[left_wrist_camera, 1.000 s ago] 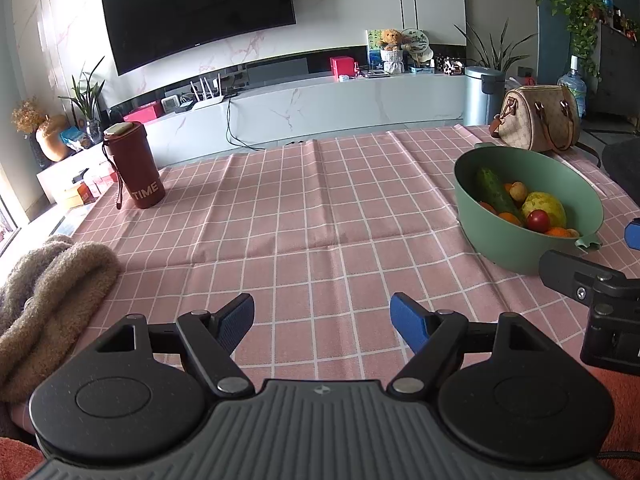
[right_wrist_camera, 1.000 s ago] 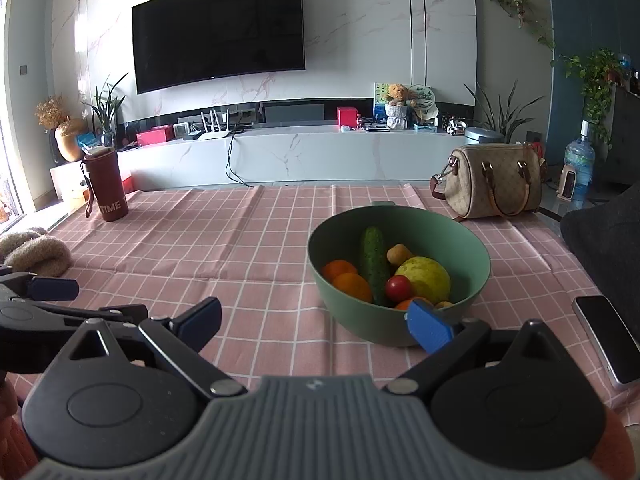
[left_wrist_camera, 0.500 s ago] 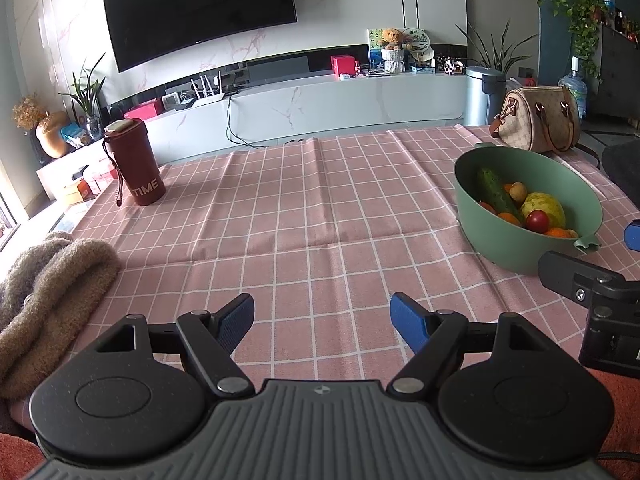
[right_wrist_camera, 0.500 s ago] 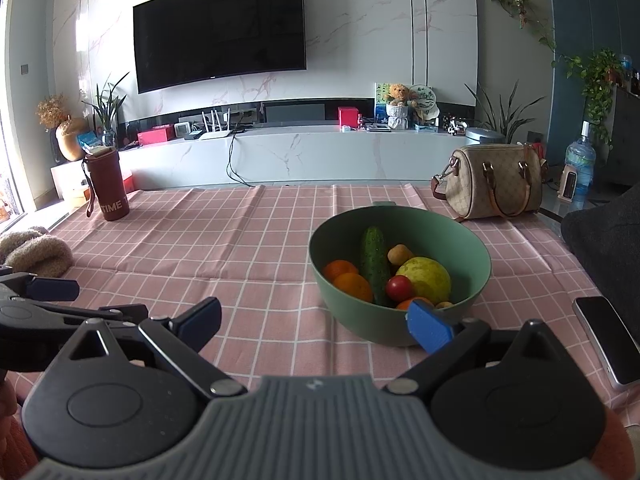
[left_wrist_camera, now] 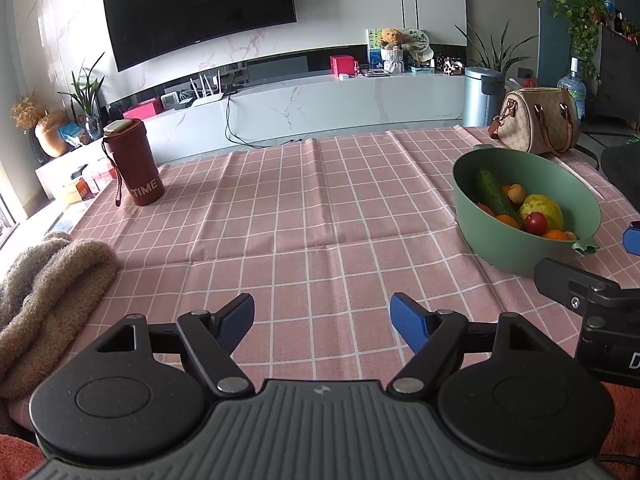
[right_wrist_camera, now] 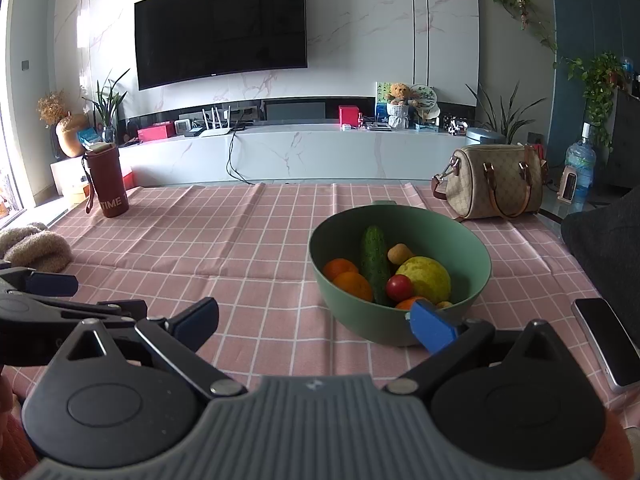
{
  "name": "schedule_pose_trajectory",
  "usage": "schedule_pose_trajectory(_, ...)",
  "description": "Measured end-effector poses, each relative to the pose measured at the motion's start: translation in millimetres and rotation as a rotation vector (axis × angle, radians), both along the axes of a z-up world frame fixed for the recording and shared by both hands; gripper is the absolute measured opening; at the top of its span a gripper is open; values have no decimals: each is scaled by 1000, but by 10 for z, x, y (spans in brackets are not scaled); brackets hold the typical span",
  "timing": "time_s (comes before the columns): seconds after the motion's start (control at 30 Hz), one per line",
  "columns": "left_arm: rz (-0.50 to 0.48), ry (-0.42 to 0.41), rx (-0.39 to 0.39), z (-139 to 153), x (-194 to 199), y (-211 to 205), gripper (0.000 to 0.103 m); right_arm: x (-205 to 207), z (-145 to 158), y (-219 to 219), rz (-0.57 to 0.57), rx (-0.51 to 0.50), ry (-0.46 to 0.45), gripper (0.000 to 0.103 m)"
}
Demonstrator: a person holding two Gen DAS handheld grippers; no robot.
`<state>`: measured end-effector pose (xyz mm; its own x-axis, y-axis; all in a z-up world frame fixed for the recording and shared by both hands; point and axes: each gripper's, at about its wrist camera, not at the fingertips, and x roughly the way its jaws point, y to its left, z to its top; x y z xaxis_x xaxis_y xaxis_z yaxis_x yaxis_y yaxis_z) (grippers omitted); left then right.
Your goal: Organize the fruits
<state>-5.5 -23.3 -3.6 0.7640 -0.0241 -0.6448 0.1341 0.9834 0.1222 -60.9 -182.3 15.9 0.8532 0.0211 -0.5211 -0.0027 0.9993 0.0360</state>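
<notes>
A green bowl [right_wrist_camera: 404, 220] [left_wrist_camera: 480, 236] stands on the pink checked tablecloth. It holds a cucumber [right_wrist_camera: 374, 262], oranges [right_wrist_camera: 352, 284], a red tomato [right_wrist_camera: 399, 287], a yellow-green fruit [right_wrist_camera: 428, 278] and a small tan fruit [right_wrist_camera: 397, 254]. My right gripper [right_wrist_camera: 316, 320] is open just in front of the bowl, its right fingertip at the near rim, nothing between the fingers. My left gripper [left_wrist_camera: 322, 318] is open over bare cloth, well left of the bowl, with nothing in it.
A maroon tumbler [left_wrist_camera: 134, 162] stands at the far left of the table. A beige handbag [right_wrist_camera: 494, 182] sits behind the bowl on the right. A phone [right_wrist_camera: 608, 338] lies at the right edge. A woolly brown cloth [left_wrist_camera: 44, 292] lies at the near left.
</notes>
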Motion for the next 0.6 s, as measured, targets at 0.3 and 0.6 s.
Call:
schedule_pose_trajectory(0.3, 1, 1, 0, 1, 5, 5, 91, -4, -7, -5, 1, -1, 3, 98)
schedule_pose_trajectory(0.6, 10, 13, -10, 20, 25, 21, 88, 10, -21, 0, 4, -5, 11, 98)
